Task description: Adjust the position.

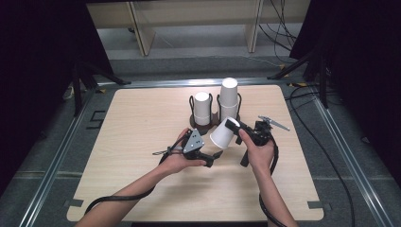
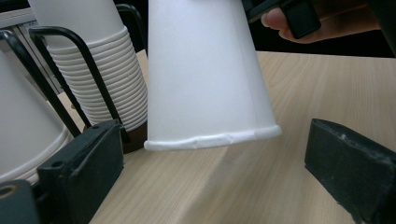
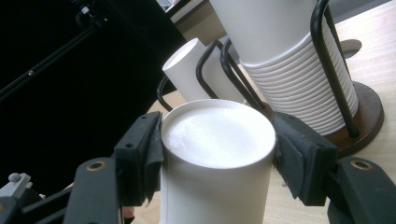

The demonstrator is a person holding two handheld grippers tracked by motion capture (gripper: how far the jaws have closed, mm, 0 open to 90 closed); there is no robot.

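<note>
Right gripper (image 3: 217,154) clamps one paper cup (image 1: 225,133); left gripper (image 2: 212,177) gapes wide; two cup stacks (image 1: 229,99), apparently.

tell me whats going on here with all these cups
A person works at a wooden table with a gripper in each hand. The right gripper is shut on a single white paper cup near its closed end, holding it tilted, mouth down. The left gripper sits open just below the cup's rim. Behind them, two stacks of cups stand upside down in a wire holder.
</note>
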